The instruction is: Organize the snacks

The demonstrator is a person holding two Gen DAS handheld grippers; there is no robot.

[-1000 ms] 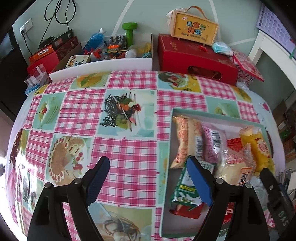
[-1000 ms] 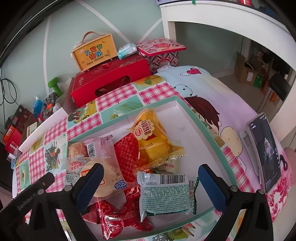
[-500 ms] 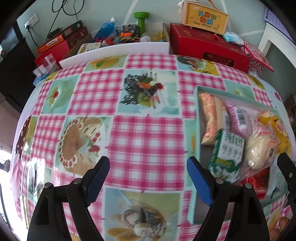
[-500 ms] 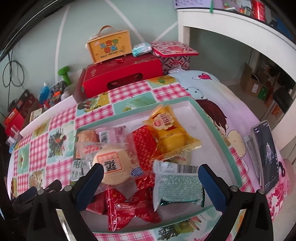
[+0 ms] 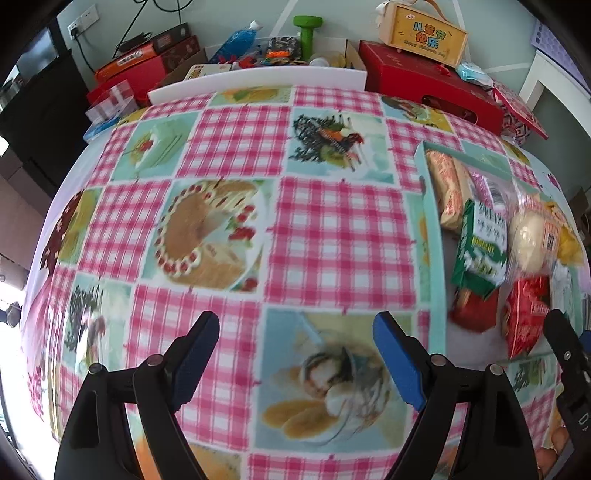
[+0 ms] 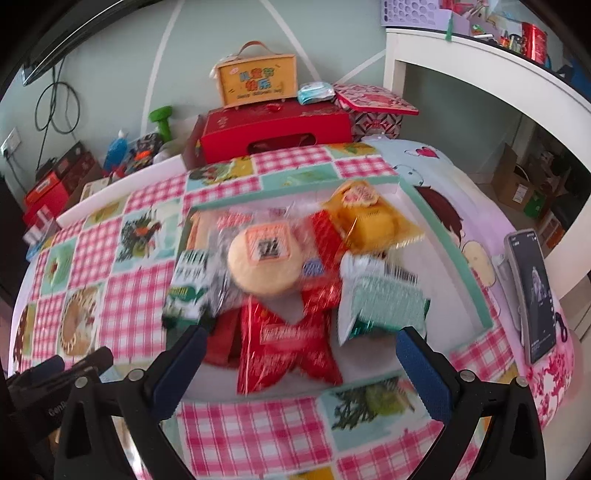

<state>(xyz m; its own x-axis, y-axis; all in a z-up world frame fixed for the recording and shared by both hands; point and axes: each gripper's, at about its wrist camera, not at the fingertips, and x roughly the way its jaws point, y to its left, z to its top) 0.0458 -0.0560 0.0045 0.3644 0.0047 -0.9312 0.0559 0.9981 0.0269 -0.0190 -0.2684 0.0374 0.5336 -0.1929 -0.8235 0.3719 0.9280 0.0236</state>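
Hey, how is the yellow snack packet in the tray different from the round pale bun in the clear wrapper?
The yellow snack packet is opaque and blocky; the round pale bun in the clear wrapper shows through its wrapper and is disc-shaped. The packet lies at the tray's far side, the bun nearer the middle, on top of other snacks. Both are sealed and lie in the teal-rimmed tray.

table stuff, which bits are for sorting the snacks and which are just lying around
For the job:
- teal tray
- round bun pack
- yellow cake pack
- green packet
- red packets
- silver-green packet

Lying about:
- phone
- red gift box
- yellow carry box
- green dumbbell
- blue bottle
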